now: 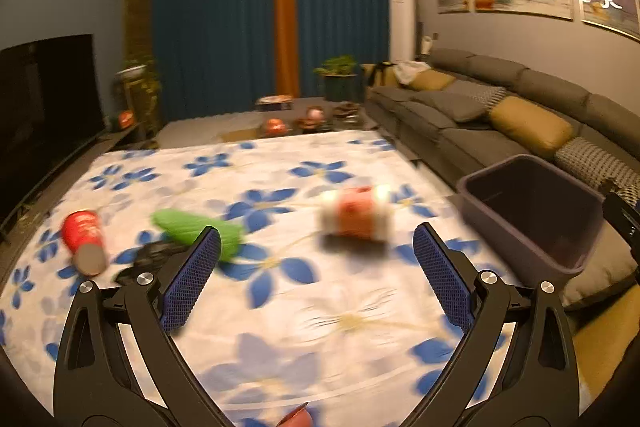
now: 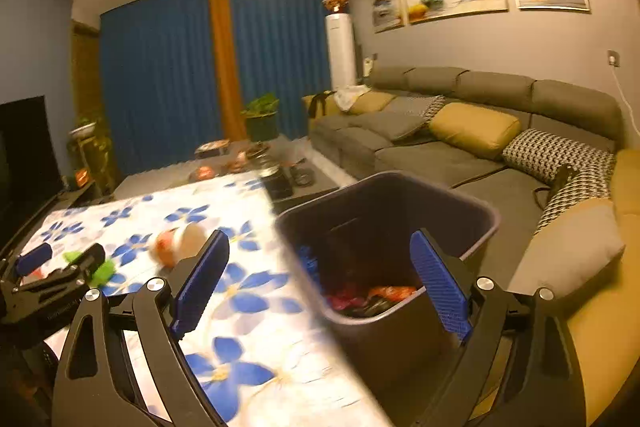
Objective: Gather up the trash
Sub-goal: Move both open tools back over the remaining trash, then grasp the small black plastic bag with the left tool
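Note:
On the flowered tablecloth (image 1: 344, 311) lie a tipped red paper cup (image 1: 84, 241), a green wrapper (image 1: 192, 231) and a blurred red and white package (image 1: 356, 213). My left gripper (image 1: 316, 231) hangs open above the cloth, nothing between its blue pads, the package just beyond them. A dark purple bin (image 2: 392, 203) stands off the table's right edge, with red and orange trash (image 2: 376, 297) in its bottom. My right gripper (image 2: 320, 239) is open and empty over the bin's near left rim. The right wrist view also shows the package (image 2: 176, 241) and the left gripper (image 2: 60, 263).
A small dark object (image 1: 140, 261) lies beside the green wrapper, and a red scrap (image 1: 296, 417) sits at the table's near edge. The grey sofa (image 2: 440, 155) with cushions runs behind the bin (image 1: 540, 219). A TV (image 1: 44, 99) stands left; low clutter sits beyond the table.

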Demonstrator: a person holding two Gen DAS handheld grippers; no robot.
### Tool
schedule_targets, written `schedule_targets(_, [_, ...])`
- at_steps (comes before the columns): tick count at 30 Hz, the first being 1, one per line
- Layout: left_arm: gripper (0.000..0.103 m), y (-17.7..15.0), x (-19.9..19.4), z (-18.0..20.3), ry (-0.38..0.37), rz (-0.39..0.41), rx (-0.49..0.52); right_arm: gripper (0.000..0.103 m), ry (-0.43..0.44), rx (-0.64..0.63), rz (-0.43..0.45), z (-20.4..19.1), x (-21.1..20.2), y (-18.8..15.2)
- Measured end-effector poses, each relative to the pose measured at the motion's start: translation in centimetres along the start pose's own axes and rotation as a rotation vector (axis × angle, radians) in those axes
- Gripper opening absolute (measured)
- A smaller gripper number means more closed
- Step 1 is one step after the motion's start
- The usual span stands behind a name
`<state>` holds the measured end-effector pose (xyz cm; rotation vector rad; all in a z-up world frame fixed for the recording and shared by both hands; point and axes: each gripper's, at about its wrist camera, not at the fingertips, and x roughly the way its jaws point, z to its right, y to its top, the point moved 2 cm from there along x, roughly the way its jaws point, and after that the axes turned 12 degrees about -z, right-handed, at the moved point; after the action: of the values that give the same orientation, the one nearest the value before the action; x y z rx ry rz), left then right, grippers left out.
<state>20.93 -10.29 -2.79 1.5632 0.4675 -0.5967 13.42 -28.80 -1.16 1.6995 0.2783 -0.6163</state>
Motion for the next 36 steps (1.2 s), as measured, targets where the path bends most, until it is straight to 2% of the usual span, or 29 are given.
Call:
schedule_targets(12, [0.095,-3.1,-1.1,-11.9,0.156,-0.033,-0.128,0.089,0.119,-0.105,-0.031,-8.7,0.2,-2.0])
schedule_targets(16, [0.095,-3.8,-0.9,-14.9,0.174,-0.045,-0.160,0.089,0.145,-0.134,-0.040,-11.0,0.5,-2.3])
schedule_targets(22, [0.095,-3.9,0.4,-16.5,0.158,-0.069,-0.180,0.089,0.157,-0.156,-0.054,-12.8,1.4,-2.4])
schedule_targets(30, [0.095,-2.6,4.6,-15.5,0.082,-0.132,-0.166,0.089,0.142,-0.158,-0.073,-12.7,3.6,-1.8])
schedule_targets(32, [0.090,-2.4,5.8,-15.6,0.080,-0.160,-0.168,0.089,0.133,-0.166,-0.072,-12.6,4.6,-1.4])
schedule_targets(36, [0.074,-2.1,7.4,-15.8,0.061,-0.195,-0.179,0.089,0.114,-0.166,-0.094,-12.1,7.1,-0.5])
